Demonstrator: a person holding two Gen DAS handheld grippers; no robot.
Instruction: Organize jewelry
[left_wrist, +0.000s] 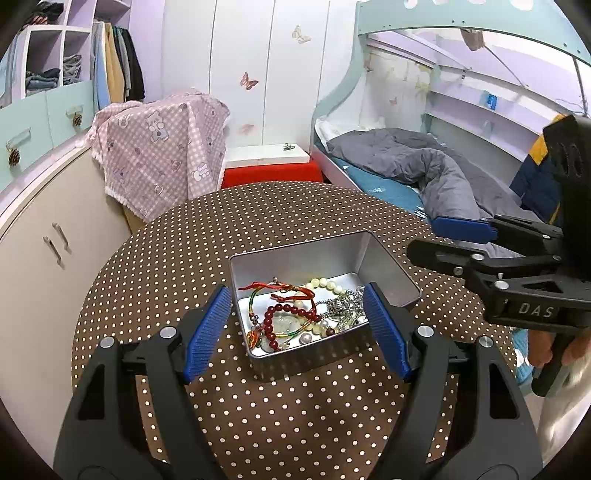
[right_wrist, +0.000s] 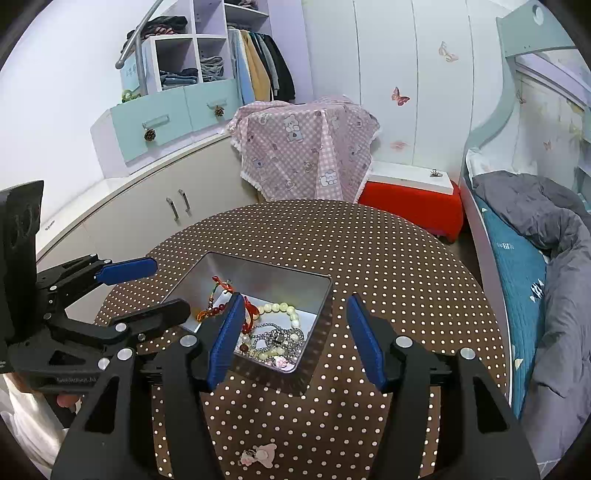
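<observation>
Holding nothing, both grippers are recorded over a round polka-dot surface (left_wrist: 303, 214) that carries one open metal tin (left_wrist: 317, 266).

Item 1, tin: set at the centre of the surface, lid absent. Contents: a dark red bead bracelet (left_wrist: 291, 314), a pale bead bracelet (right_wrist: 280, 310), red cord pieces (left_wrist: 280, 288) and a silver chain (right_wrist: 277, 338), all lying tangled together on the tin floor.

Item 2, a small pink charm (right_wrist: 258, 454): lying loose on the surface at 6 o'clock of the tin, apart from it.

Progress, as judged: most jewelry is already gathered in the tin; the pink charm remains outside, and no sorting within the tin is evident.

Item 3, left gripper (left_wrist: 295, 328): tilted downward toward the tin, fingers apart and empty, framing the tin's near end.

Item 4, right gripper (right_wrist: 291, 339): likewise tilted downward, fingers apart and empty, the left finger over the tin's contents without visible contact, the right finger outside at 3 o'clock of the tin.
</observation>
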